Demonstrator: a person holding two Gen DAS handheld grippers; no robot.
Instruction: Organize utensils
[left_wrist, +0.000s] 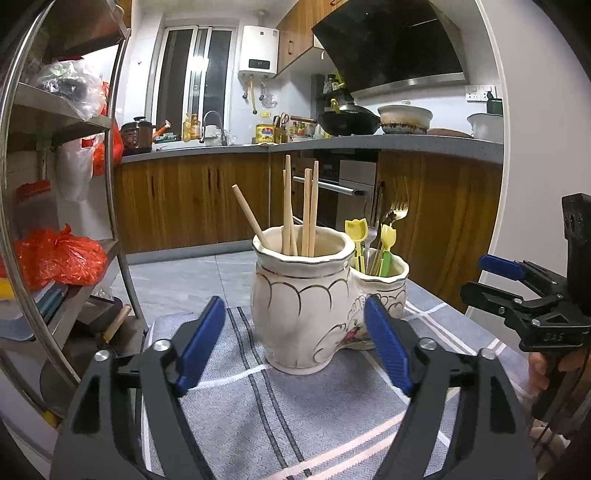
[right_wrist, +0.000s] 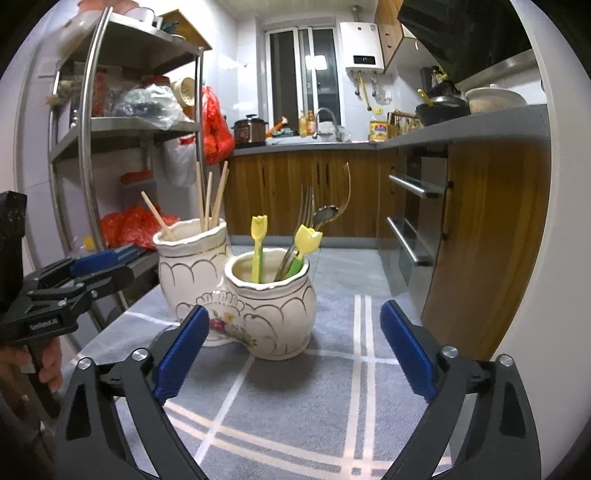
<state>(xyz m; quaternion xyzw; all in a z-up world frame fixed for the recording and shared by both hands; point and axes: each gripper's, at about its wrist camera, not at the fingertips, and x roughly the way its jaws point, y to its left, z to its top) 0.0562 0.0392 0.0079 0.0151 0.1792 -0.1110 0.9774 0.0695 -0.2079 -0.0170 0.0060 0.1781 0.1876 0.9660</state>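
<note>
A white ceramic double holder (left_wrist: 306, 314) (right_wrist: 266, 314) with gold scallops stands on a grey checked cloth (left_wrist: 258, 406) (right_wrist: 295, 406). Its taller pot holds several wooden chopsticks (left_wrist: 308, 210) (right_wrist: 210, 199). Its lower pot (left_wrist: 388, 284) holds yellow tulip-topped picks (right_wrist: 258, 247), a fork (right_wrist: 304, 210) and a spoon (right_wrist: 325, 214). My left gripper (left_wrist: 295, 343) is open just in front of the tall pot, with nothing between its blue pads. My right gripper (right_wrist: 291, 354) is open in front of the low pot, also empty. Each gripper appears at the other view's edge (left_wrist: 517, 291) (right_wrist: 74, 280).
A steel shelf rack (left_wrist: 55, 147) (right_wrist: 110, 122) with bags and jars stands left of the table. Wooden kitchen cabinets and a grey counter (left_wrist: 332, 142) with a wok (left_wrist: 349, 122) lie beyond. An oven front (right_wrist: 417, 221) is close on the right. A hand (right_wrist: 48, 365) holds the left gripper.
</note>
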